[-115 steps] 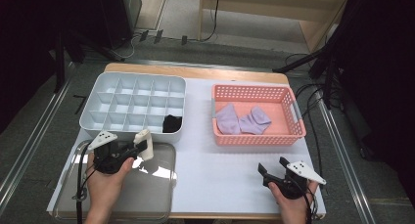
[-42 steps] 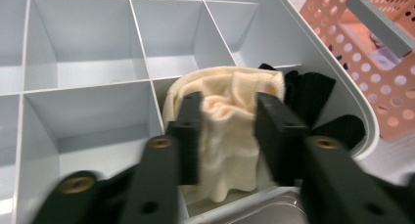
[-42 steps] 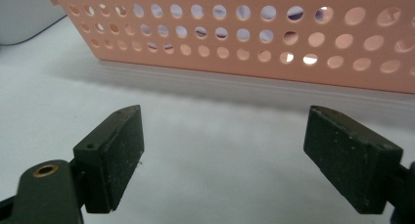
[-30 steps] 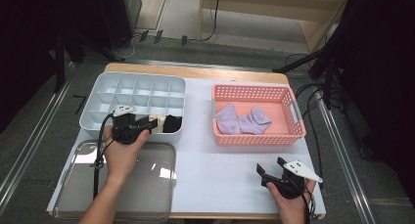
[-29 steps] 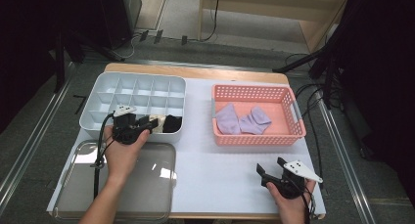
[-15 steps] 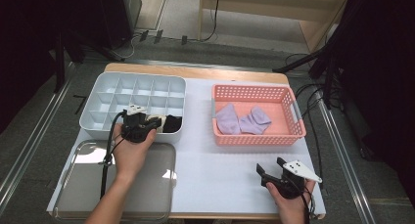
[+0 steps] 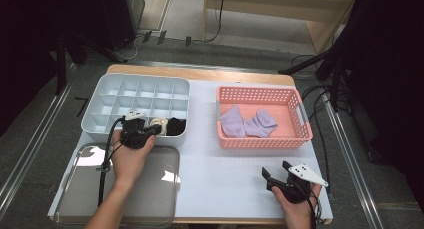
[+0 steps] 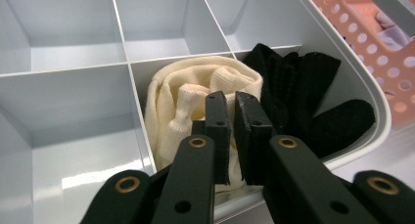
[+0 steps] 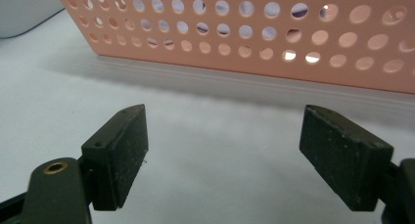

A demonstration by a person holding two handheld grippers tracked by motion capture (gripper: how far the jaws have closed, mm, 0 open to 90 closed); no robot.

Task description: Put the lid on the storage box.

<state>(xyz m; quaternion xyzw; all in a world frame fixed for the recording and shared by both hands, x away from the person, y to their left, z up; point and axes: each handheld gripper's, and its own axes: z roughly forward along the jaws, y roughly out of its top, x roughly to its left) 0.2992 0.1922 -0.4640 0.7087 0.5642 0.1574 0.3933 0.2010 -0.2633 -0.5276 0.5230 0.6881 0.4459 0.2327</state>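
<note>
High view: the bench [image 7: 220, 174] carries a white top with a wooden strip along its far edge, and beyond it lie grey floor, cables and dark stands against a wooden frame. At the left stands a pale grey divided organiser [image 7: 112, 96], most of its compartments bare; in its near row a rolled cream sock [image 7: 158, 124] sits in one compartment and a black sock [image 7: 175, 126] in the next one to its right. Nearer the person lies a shiny metal tray [image 7: 160, 189]. At the right a pink perforated basket [image 7: 300, 124] holds lavender socks [image 7: 247, 123].

The left tool [image 7: 150, 129] reaches over the organiser's near wall. In the left gripper view its jaws have just been closing and stand nearly together, only a thin gap between the pads, over the cream sock [image 8: 186, 97]; whether they pinch any cloth I cannot tell. The black sock [image 8: 303, 97] lies just beside it.

The right tool [image 7: 272, 176] rests near the bench's front right, jaws wide apart with nothing between them, facing the basket [image 9: 244, 33].
</note>
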